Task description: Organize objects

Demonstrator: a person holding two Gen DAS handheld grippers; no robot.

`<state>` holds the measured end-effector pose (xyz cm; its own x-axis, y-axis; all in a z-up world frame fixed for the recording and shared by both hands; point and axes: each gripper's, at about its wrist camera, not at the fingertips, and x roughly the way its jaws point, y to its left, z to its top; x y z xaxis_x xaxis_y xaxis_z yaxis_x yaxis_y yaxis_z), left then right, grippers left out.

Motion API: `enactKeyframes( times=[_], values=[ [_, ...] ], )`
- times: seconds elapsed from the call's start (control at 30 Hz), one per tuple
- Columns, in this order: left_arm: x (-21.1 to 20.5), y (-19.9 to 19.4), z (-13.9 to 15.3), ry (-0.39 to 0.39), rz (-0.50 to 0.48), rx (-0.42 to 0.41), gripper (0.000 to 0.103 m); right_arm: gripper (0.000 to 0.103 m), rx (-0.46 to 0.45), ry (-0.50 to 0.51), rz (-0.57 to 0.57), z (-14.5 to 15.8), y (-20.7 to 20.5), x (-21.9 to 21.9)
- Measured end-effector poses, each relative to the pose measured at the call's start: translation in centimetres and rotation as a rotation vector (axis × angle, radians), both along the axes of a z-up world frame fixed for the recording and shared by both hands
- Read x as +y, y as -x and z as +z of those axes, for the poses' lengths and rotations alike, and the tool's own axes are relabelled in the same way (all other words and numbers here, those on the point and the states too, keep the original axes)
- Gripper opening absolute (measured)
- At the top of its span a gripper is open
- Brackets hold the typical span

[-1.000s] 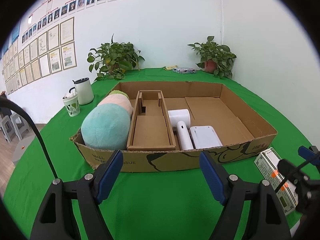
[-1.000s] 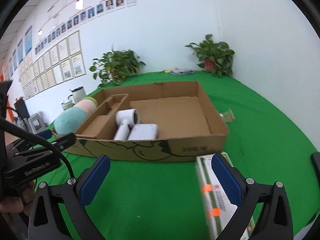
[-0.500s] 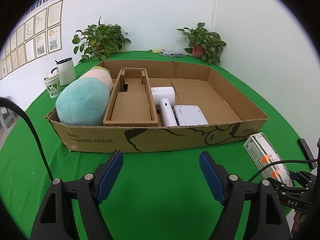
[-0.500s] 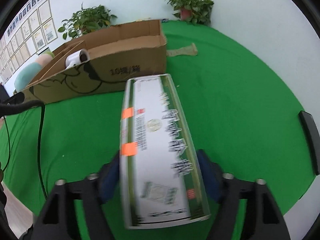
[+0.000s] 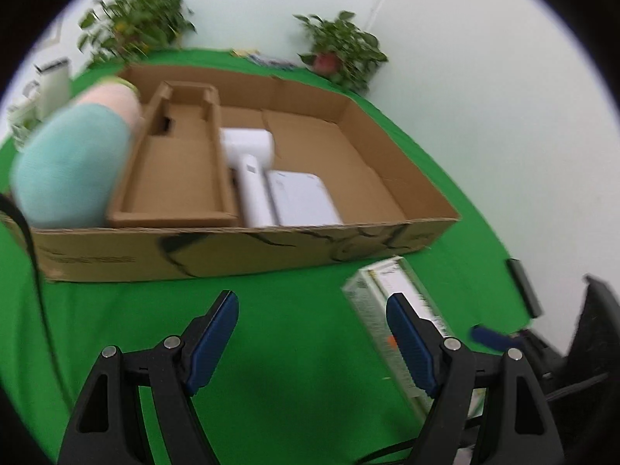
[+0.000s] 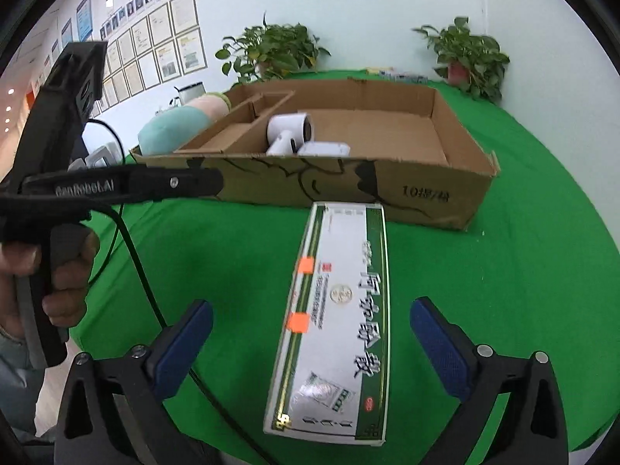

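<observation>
A long white-and-green medicine box with orange stickers lies flat on the green table, in front of the cardboard box. My right gripper is open, with one finger on each side of the medicine box and a gap to both. My left gripper is open and empty over bare cloth; the medicine box lies behind its right finger. The cardboard box holds a pastel plush roll, a cardboard insert, a white hair dryer and a white case.
Two potted plants stand at the table's far edge. A white kettle and cup stand left of the box. A dark flat object lies at the right table edge. The left handheld gripper shows at left.
The right gripper's fingers, close against the medicine box half a second ago, now stand wide apart, and the box lies flat. The left gripper has swung right and downward; its view is blurred.
</observation>
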<state>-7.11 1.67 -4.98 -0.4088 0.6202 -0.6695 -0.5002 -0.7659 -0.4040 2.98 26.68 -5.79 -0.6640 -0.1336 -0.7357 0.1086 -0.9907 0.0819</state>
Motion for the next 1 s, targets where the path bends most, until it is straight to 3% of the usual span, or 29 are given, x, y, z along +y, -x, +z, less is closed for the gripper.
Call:
enactKeyframes(
  times=[0.1, 0.2, 0.43, 0.6, 0.83, 1.0],
  values=[
    [2.6, 0.9, -1.2, -0.062, -0.108, -0.103, 0.078, 0.102, -0.061, 0.026, -0.010, -1.2, 0.0, 0.9],
    [5.2, 1.3, -2.4, -0.073, -0.186, -0.192, 0.078, 0.102, -0.088, 0.044, -0.013, -2.3, -0.4, 1.1],
    [7.7, 1.2, -5.1, -0.119, -0.235, -0.341, 0.077, 0.089, -0.139, 0.068, -0.041, -4.3, -0.7, 1.5],
    [7.7, 0.4, -5.6, -0.154, -0.244, -0.360, 0.076, 0.066, -0.123, -0.028, -0.053, -4.8, -0.5, 0.8],
    [7.5, -0.5, -6.1, -0.177, -0.232, -0.386, 0.076, 0.063, -0.128, 0.015, -0.080, -5.3, -0.2, 1.2],
    [7.8, -1.4, -6.6, -0.192, -0.241, -0.430, 0.071, 0.062, -0.139, 0.173, -0.077, -5.2, 0.2, 2.8]
  ],
)
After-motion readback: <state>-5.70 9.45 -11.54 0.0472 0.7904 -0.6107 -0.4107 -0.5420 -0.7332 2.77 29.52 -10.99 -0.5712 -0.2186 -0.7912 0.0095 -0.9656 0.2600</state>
